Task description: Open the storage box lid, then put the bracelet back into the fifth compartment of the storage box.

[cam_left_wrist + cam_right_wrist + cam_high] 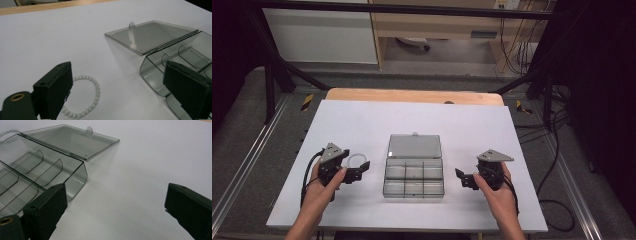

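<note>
Your left gripper (358,171) rests on the white table (362,125) with its jaws spread wide and nothing between them. A white bead bracelet (86,96) lies just ahead of it, beside the left jaw. Off to its right sits a clear box (414,179) with dividers, its lid (415,146) flat open. Your right gripper (466,179) is also open and empty, the box just beside its left jaw.
</note>
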`<action>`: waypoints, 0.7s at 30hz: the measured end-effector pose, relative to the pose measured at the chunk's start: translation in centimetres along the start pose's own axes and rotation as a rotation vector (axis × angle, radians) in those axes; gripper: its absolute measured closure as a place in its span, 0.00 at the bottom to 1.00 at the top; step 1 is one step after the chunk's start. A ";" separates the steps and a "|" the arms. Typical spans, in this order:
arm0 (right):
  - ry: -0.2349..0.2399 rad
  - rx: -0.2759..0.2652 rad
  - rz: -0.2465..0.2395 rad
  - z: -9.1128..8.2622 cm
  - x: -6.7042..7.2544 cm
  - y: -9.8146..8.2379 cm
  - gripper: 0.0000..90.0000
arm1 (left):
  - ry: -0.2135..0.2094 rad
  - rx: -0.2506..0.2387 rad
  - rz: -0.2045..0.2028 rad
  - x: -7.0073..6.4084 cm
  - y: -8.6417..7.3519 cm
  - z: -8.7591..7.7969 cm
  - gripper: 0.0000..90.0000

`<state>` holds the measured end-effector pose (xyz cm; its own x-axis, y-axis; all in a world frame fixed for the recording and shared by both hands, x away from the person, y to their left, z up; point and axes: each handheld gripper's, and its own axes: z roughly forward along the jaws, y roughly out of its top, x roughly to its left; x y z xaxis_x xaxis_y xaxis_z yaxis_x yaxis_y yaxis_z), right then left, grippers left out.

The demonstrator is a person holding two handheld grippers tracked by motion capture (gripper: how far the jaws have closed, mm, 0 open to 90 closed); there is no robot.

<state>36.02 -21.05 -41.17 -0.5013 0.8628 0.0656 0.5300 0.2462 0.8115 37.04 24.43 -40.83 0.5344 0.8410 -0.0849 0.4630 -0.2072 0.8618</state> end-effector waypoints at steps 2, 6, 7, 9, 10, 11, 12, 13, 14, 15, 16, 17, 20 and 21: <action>-0.005 -0.002 0.005 -0.3 -0.2 -0.5 0.06 | -0.001 0.001 0.005 -0.1 0.0 0.0 0.10; -0.032 -0.017 0.001 -1.1 -0.3 -1.7 0.07 | 0.021 0.023 0.014 0.2 -0.1 0.0 0.10; -0.041 -0.019 -0.006 -1.2 -0.5 -2.1 0.07 | 0.021 0.023 0.014 0.2 -0.1 0.0 0.10; -0.056 -0.015 -0.005 -1.6 -0.7 -2.8 0.07 | 0.035 0.036 0.005 0.5 -0.2 0.0 0.10; -0.057 -0.008 -0.002 -1.8 -0.8 -3.1 0.07 | 0.041 0.039 0.003 0.6 -0.2 0.0 0.10; -0.059 -0.006 0.004 -2.0 -0.9 -3.3 0.06 | 0.046 0.041 0.001 0.7 -0.2 0.0 0.10; -0.059 -0.004 0.005 -2.2 -0.9 -3.5 0.06 | 0.046 0.041 0.001 0.7 -0.2 0.0 0.10; -0.060 0.002 0.008 -2.3 -1.0 -3.6 0.06 | 0.049 0.044 0.003 0.8 -0.2 0.0 0.10; -0.062 0.002 0.009 -2.3 -1.1 -3.7 0.06 | 0.053 0.047 0.001 0.9 -0.3 0.0 0.10; -0.062 0.002 0.009 -2.3 -1.1 -3.7 0.06 | 0.053 0.047 0.001 0.9 -0.3 0.0 0.10; -0.066 0.008 0.028 -2.3 -1.4 -3.8 0.06 | 0.062 0.053 0.008 1.2 -0.4 -0.1 0.10; -0.066 0.006 0.038 -2.2 -1.5 -3.7 0.06 | 0.067 0.050 0.006 1.4 -0.4 -0.2 0.10; -0.063 0.011 0.049 -2.0 -1.7 -3.8 0.06 | 0.072 0.042 -0.002 2.0 -0.4 -0.4 0.10; -0.062 0.019 0.050 -1.9 -1.7 -3.8 0.05 | 0.073 0.046 -0.003 2.1 -0.5 -0.4 0.10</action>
<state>33.56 -24.30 -43.31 -0.4314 0.8995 0.0692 0.5660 0.2102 0.7971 37.65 26.55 -41.21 0.4804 0.8757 -0.0494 0.4977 -0.2258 0.8375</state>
